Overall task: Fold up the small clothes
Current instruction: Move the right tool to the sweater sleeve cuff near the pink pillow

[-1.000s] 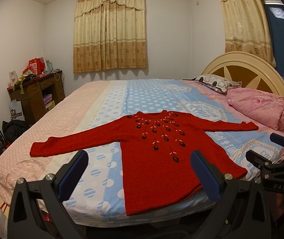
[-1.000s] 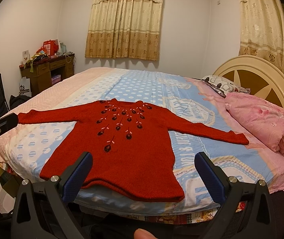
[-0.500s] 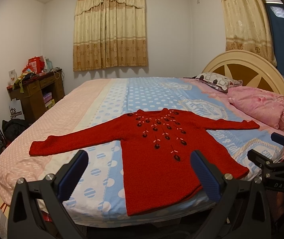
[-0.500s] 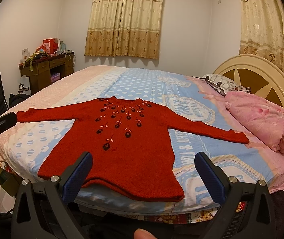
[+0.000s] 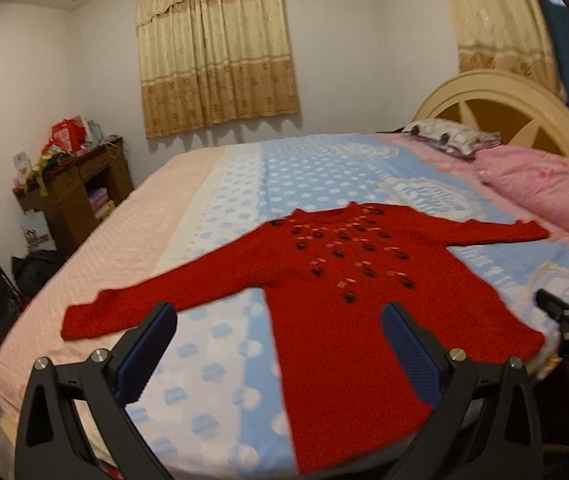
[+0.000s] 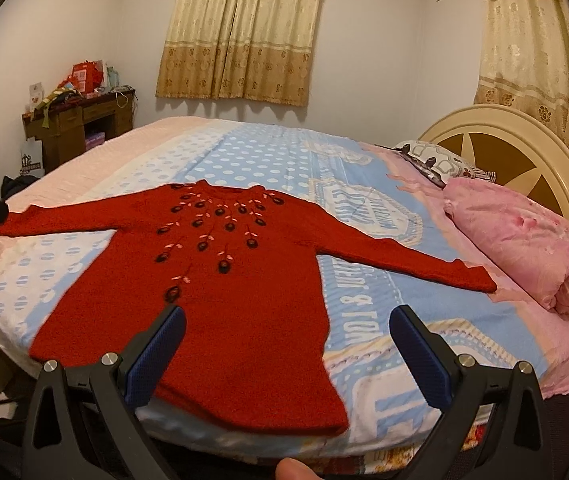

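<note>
**Red sweater laid flat on the bed, both grippers spread wide above its hem**

The bed [image 6: 268, 160] fills most of both views, covered by a sheet in pale pink, white and polka-dotted light blue. At the right end of the bed stands a rounded cream headboard [image 6: 524, 148] with brown inset panels. Against the wall beyond the bed hang beige and gold patterned curtains [image 6: 240, 28], and a second pair of curtains [image 6: 524, 40] hangs above the headboard.

On the near part of the bed lies the red knitted sweater [image 6: 244, 300], front up, with both sleeves stretched straight out to the sides and its hem at the bed's near edge. Dark flower shapes with pale pink leaves fan out below its neckline.

Beside the headboard on the bed sits a folded pink quilt [image 6: 524, 236], and behind the quilt a grey and white patterned pillow [image 6: 436, 160]. Past the bed's far left corner stands a dark wooden desk [image 6: 76, 128] piled with red and colourful items.

The right gripper [image 6: 284, 320] hovers over the sweater's hem, its blue-padded fingers [image 6: 156, 356] set wide apart and holding nothing. The left gripper [image 5: 276, 320] hovers near the sweater's lower left side, likewise wide apart and empty. The left view is blurred. A fingertip [image 6: 296, 472] shows at the bottom edge of the right view.
</note>
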The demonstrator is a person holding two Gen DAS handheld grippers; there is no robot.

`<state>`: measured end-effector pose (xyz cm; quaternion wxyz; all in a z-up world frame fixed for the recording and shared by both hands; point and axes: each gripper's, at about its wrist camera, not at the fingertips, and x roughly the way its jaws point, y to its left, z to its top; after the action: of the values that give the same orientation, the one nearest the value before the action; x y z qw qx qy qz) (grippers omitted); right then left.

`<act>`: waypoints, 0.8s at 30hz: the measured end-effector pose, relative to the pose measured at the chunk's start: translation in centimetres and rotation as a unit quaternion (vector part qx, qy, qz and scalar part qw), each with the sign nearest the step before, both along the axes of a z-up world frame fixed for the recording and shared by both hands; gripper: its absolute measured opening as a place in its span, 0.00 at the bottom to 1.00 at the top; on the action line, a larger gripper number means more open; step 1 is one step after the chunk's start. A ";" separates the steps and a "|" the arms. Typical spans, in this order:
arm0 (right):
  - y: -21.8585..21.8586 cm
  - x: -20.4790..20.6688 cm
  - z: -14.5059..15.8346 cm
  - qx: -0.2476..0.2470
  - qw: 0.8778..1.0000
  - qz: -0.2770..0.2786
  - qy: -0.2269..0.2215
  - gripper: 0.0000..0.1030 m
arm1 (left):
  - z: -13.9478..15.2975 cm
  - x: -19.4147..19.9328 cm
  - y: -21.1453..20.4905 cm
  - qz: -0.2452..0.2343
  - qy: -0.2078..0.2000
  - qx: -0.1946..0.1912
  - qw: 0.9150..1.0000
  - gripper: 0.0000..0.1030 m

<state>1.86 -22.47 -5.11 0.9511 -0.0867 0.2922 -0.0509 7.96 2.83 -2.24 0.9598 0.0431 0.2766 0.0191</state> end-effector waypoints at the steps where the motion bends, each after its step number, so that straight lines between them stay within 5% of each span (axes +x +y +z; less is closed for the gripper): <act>1: -0.4 0.8 -0.3 -0.002 1.000 -0.003 0.004 0.99 | -0.1 0.7 0.0 -0.001 0.001 0.002 1.000 1.00; 13: -4.9 8.8 -3.0 0.006 0.998 -0.034 0.053 0.99 | -2.3 9.1 -0.5 -0.008 0.047 0.040 0.998 1.00; 24: -9.1 13.8 -5.3 0.015 0.993 -0.073 0.090 0.99 | -4.1 14.6 -2.1 -0.021 0.069 0.030 0.997 1.00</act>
<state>15.67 -31.61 -10.43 0.9159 -0.0550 0.3828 -0.1078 22.61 0.76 -6.34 0.9368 0.0791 0.3409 0.0044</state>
